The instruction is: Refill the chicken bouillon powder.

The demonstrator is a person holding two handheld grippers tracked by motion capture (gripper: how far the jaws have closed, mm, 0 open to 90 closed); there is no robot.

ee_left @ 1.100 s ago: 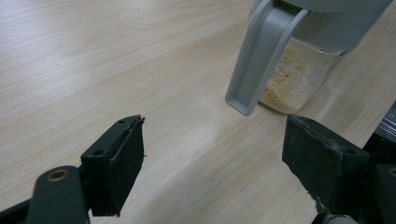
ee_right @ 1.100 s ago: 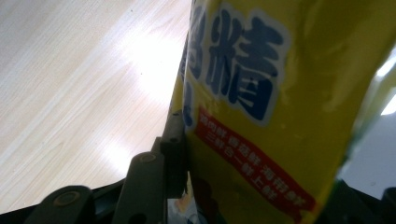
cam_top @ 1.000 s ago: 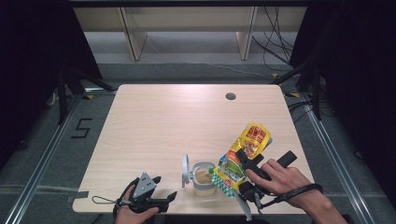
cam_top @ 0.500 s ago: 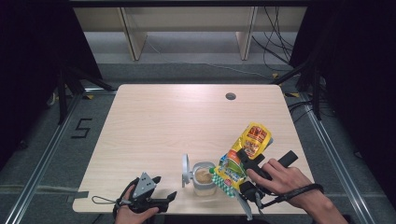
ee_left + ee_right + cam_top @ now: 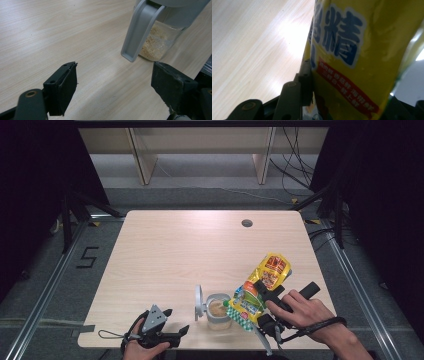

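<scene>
A: What does the pouch (image 5: 260,287) you're holding look like?

B: It's a yellow foil pouch with red and green print. Your right gripper (image 5: 263,294) has its jaws clamped on it, and you're holding it tilted so the low end sits over the open jar (image 5: 218,312) near the table's (image 5: 175,250) front edge.

A: And the jar?

B: It's clear, with a pale grainy powder inside. Its grey lid (image 5: 199,302) is flipped up on the left side.

A: What do the gripper views add?

B: Your right gripper view shows the pouch (image 5: 362,60) close up: blue characters edged in white, a red band beneath, a black pad (image 5: 305,80) flat against its side. Your left gripper view shows the crumbly powder through the jar (image 5: 156,42) wall. Your left gripper (image 5: 115,87) has its jaws wide apart, with only table between them.
</scene>
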